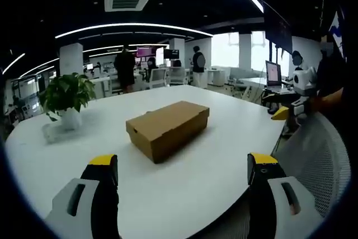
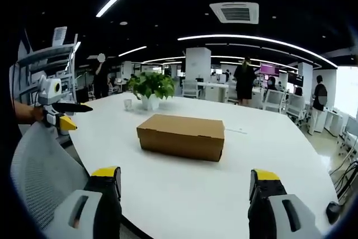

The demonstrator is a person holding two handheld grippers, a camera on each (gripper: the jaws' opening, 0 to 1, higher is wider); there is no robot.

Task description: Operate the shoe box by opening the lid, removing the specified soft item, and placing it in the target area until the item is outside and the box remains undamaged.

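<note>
Both the left gripper (image 1: pixel 182 163) and the right gripper (image 2: pixel 184 177) hover with jaws spread wide and hold nothing, each facing the closed cardboard shoe box (image 1: pixel 168 127) lying mid-table on the white table (image 1: pixel 224 116), near a potted plant (image 1: pixel 67 100).

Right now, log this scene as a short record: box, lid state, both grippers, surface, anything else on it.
box: brown cardboard shoe box near the middle of the table
lid: closed, flat on the box
left gripper: open, empty, short of the box
right gripper: open, empty, short of the box
surface: white table
other items: potted plant in a white pot, apart from the box
soft item: hidden, box shut
</note>
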